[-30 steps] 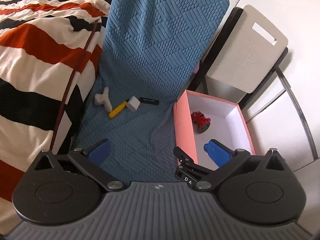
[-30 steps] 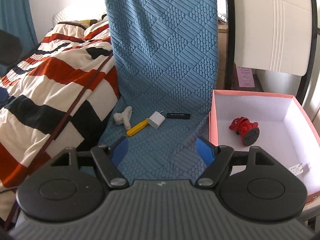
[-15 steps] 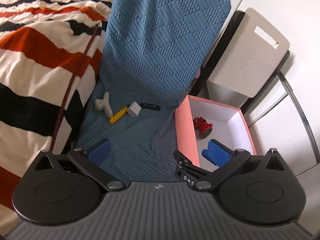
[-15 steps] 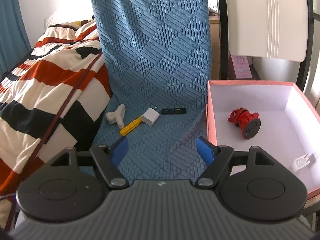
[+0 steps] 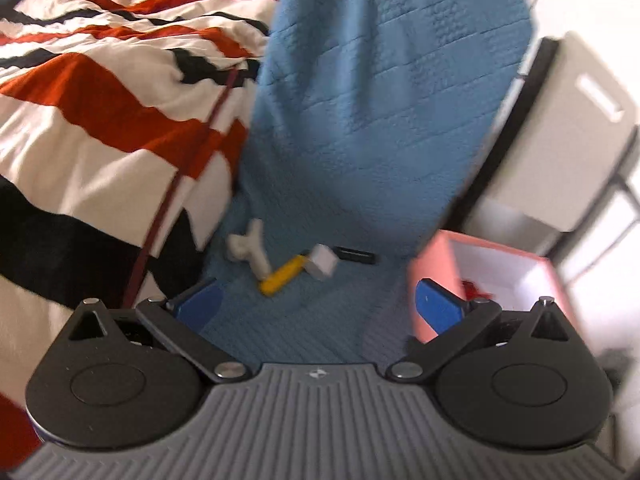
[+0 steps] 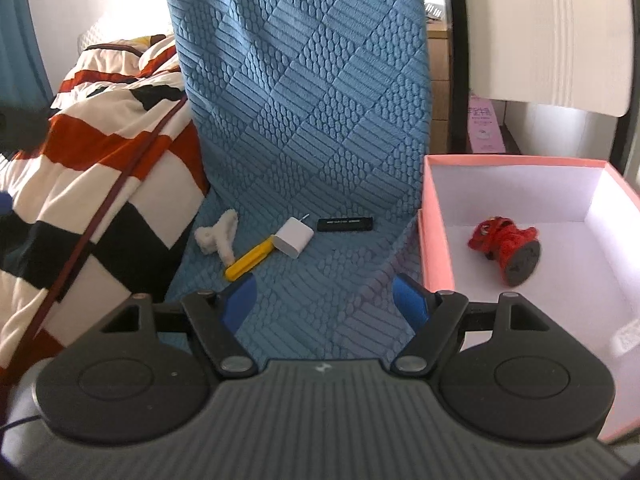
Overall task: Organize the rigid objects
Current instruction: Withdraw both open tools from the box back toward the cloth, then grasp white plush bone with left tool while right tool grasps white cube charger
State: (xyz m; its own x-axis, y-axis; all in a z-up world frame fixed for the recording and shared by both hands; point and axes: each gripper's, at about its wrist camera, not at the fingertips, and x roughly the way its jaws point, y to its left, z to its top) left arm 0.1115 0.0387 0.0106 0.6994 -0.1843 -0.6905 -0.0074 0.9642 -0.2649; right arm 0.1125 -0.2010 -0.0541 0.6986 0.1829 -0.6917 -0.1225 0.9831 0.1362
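Note:
On the blue textured mat lie a white Y-shaped piece, a yellow stick, a white charger cube and a black bar. They also show, blurred, in the left wrist view: white piece, yellow stick, cube, black bar. A pink box to the right holds a red figurine. My left gripper and right gripper are both open and empty, a little short of the objects.
A striped red, white and black duvet with a dark red cord lies left of the mat. A white chair back stands behind the box. A small white item lies in the box's near corner.
The left gripper has swung left and nearer the objects; its view is now blurred and the box has slid right. The right gripper has moved closer to the mat objects.

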